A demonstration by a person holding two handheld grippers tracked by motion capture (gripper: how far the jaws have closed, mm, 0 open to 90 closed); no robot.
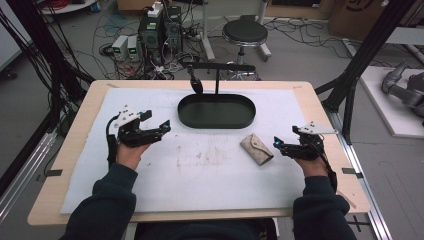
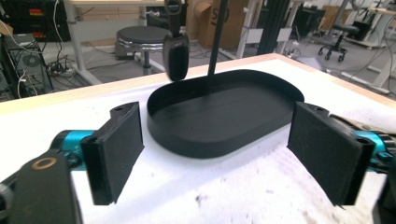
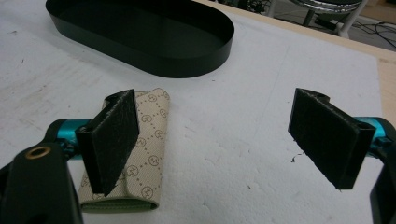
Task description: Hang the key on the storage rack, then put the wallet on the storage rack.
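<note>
I am keeping both grippers low over the white mat; the left gripper is standing with its jaws spread wide and nothing between them, facing the black oval tray and the dark key fob hanging from the stand above it; the right gripper is likewise gaping wide and empty. The beige patterned pouch is lying flat on the mat in front of the tray, just beside the right fingertips; in the right gripper view it is sitting behind the left-hand pad, its long axis running roughly along the jaws. I am judging the right hand far nearer; it needs shifting sideways to straddle the pouch.
</note>
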